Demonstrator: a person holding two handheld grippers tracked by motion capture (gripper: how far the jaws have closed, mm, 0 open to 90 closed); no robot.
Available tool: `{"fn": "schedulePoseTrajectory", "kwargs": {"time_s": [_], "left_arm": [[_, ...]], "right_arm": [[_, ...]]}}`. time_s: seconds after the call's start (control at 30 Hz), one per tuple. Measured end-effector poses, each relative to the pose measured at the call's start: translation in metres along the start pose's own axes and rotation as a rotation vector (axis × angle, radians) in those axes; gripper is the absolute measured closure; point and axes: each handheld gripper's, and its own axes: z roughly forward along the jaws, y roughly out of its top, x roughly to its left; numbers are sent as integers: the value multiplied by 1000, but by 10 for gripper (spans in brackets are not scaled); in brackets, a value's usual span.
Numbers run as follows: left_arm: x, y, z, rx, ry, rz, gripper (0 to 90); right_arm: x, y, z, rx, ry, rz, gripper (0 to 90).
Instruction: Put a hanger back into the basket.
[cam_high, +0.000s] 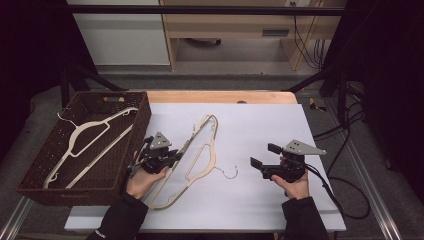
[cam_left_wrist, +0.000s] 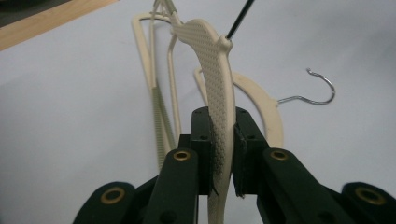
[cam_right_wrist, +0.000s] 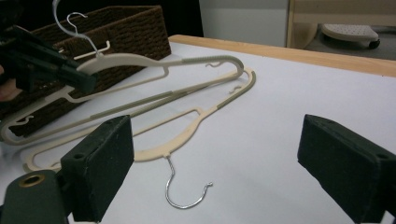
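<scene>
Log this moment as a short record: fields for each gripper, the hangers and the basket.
left gripper: shut on the raised hanger, fingers pressed on its shoulder
right gripper: open, nothing between its fingers, apart from the hangers
hanger on the table: lies flat on the white sheet, metal hook toward the right gripper
basket: brown wicker, at the table's left, one hanger inside

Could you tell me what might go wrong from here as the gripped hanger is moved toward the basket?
The left gripper pinches the cream hanger only on its narrow shoulder, so it might pivot or slip. It overlaps the second hanger on the white mat and may drag it along. The wicker basket already holds one hanger; hooks could tangle.
</scene>
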Motion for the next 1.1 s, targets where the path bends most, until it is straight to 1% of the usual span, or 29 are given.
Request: {"fn": "schedulePoseTrajectory", "kwargs": {"time_s": [0.07, 0.2, 0.3, 0.37, 0.4, 0.43, 0.47, 0.53, 0.57, 0.6, 0.63, 0.67, 0.73, 0.77, 0.83, 0.87, 0.97, 1.07, 1.1], "left_arm": [[4, -1, -2, -4, 13, -17, 820], [7, -1, -5, -9, 42, -39, 832], [7, -1, -7, -22, 85, -52, 842], [9, -1, -9, -20, 103, -46, 852], [9, -1, -10, -38, 103, -63, 859], [10, -1, -11, -49, 83, -81, 859], [10, -1, -13, -59, 83, -88, 860], [8, 0, -16, -67, 124, -67, 860], [6, 1, -18, -58, 143, -46, 860], [6, 1, -20, -66, 146, -42, 860], [5, 2, -23, -73, 141, -39, 860], [5, 4, -28, -88, 123, -31, 860], [3, 5, -30, -97, 125, -30, 860], [1, 7, -33, -98, 124, -20, 860], [-2, 9, -37, -117, 122, -12, 860], [-3, 10, -40, -125, 108, -12, 860], [-5, 12, -47, -152, 65, -16, 860], [-8, 16, -56, -176, 56, 5, 860], [-10, 17, -59, -185, 50, 3, 860]], "right_arm": [[-1, -1, 0, 8, 0, -6, 101], [0, -2, -1, 8, -5, 2, 95], [-1, -2, -1, 6, -9, 5, 93], [-1, -2, -2, 3, -10, 6, 93], [-2, -2, -3, 2, -8, 3, 92], [-2, -2, -3, 2, -8, 3, 92], [-2, -2, -3, -1, -10, 7, 92], [-2, -1, -4, -2, -9, 4, 91], [-3, -1, -5, -4, -8, 3, 91], [-3, -1, -6, -7, -9, 6, 90], [-3, -1, -6, -7, -9, 6, 90], [-3, 0, -7, -8, -10, 4, 88], [-3, 0, -8, -13, -14, 6, 82], [-3, 0, -8, -13, -14, 6, 82], [-3, 0, -9, -22, -17, 3, 71], [-3, 0, -10, -30, -21, 2, 59], [-4, 1, -11, -33, -23, -3, 51], [-5, 1, -13, -35, -36, -2, 41], [-5, 1, -13, -35, -36, -2, 41]]}}
